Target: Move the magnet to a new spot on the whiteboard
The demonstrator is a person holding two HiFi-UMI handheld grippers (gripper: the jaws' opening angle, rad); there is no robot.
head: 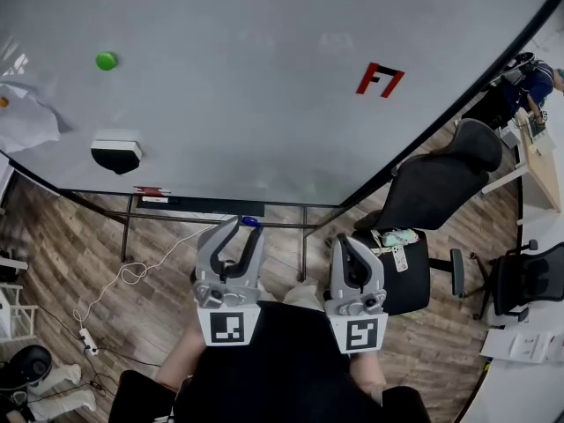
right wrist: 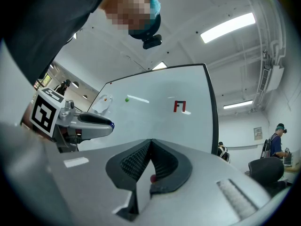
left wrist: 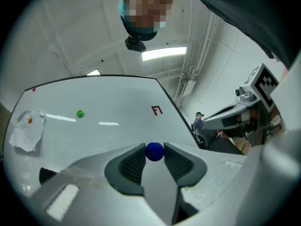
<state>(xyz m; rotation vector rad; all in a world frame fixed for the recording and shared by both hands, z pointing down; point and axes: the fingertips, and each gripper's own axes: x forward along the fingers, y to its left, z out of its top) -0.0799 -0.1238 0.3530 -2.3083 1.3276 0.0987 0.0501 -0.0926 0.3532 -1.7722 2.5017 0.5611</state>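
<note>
- A green magnet [head: 106,60] sits at the upper left of the whiteboard [head: 264,104], above an eraser [head: 116,151]. Both are well apart from the claws.
- The left claw [head: 244,223] is held low, near the person's body, tips aimed toward the board's lower edge. It pinches the blue magnet [left wrist: 154,151] between its pad tips, off the board.
- That magnet looks small, hard, light and smooth, so it is likely to slip or twist. A squeeze across its round sides suits it and leaves its board-side face free to snap on.
- The right claw [head: 345,241] hangs just beside the left one, closed on nothing.
- A red mark [head: 380,79] lies at the board's upper right.
</note>
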